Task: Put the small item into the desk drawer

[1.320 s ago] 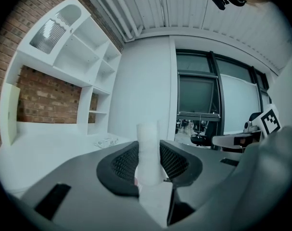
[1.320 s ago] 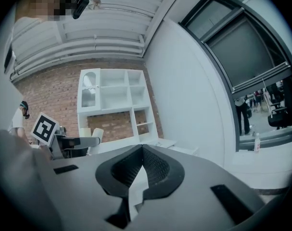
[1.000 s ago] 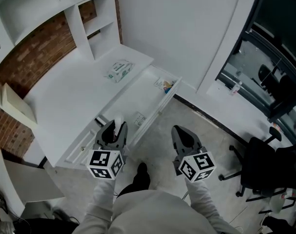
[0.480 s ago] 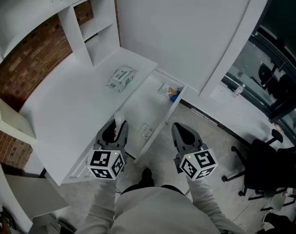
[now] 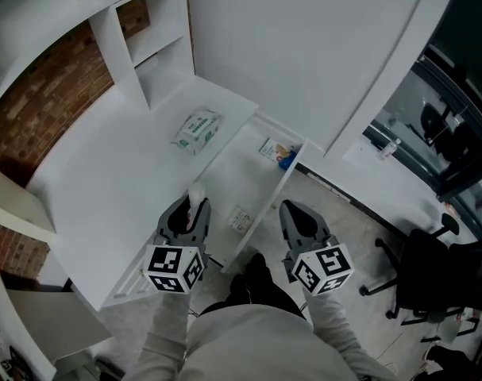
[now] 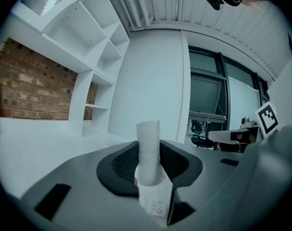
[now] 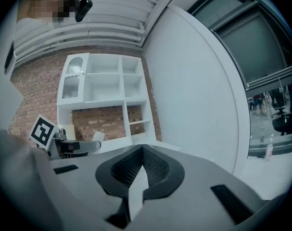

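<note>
Carrying step: left gripper (image 5: 191, 209) grips the tube (image 6: 148, 148) at the drawer's (image 5: 237, 169) near end; right gripper (image 5: 294, 215) clenched, empty. Next: lower it in.

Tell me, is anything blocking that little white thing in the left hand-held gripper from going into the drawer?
Nothing visible does. The drawer stands open beside the small white item in the left hand-held gripper; the few small things inside leave bare room.

Head view steeply down on desk (image 5: 106, 157), both gripper views low, looking forward, sharing shelves (image 7: 107, 88)
</note>
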The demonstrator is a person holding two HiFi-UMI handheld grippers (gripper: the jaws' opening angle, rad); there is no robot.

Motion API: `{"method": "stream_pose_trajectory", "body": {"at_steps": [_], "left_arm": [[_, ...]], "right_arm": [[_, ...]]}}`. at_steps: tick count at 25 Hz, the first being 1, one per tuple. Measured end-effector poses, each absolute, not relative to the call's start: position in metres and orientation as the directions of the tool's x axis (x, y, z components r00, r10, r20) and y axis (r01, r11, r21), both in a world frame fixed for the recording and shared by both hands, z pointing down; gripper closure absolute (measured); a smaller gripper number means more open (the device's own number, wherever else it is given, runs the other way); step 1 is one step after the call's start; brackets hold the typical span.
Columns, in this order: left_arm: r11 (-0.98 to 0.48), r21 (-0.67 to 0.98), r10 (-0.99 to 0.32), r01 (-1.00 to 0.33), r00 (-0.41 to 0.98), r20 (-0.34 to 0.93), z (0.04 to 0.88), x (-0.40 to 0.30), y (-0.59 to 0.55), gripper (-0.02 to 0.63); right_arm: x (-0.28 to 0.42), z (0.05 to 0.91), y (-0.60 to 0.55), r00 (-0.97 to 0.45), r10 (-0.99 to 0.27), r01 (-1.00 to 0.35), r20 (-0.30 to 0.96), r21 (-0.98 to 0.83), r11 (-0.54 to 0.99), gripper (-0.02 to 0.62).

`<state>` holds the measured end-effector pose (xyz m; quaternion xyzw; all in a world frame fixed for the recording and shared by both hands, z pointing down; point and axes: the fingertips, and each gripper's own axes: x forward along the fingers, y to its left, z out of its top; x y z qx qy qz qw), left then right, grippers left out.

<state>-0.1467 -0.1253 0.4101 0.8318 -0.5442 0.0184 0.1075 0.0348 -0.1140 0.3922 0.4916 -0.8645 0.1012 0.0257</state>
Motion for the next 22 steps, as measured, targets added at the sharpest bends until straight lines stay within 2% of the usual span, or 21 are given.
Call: {"method": "stream_pose_trajectory", "body": {"at_steps": [22], "left_arm": [[-0.382, 0.094, -0.912, -0.919, 0.391, 0.122, 0.390, -0.129, -0.186, 0.463]], "right_arm": [[0.049, 0.382, -0.179, -0.543, -0.833, -0.836, 0.108, -0.163, 0.524, 0.568]]}}
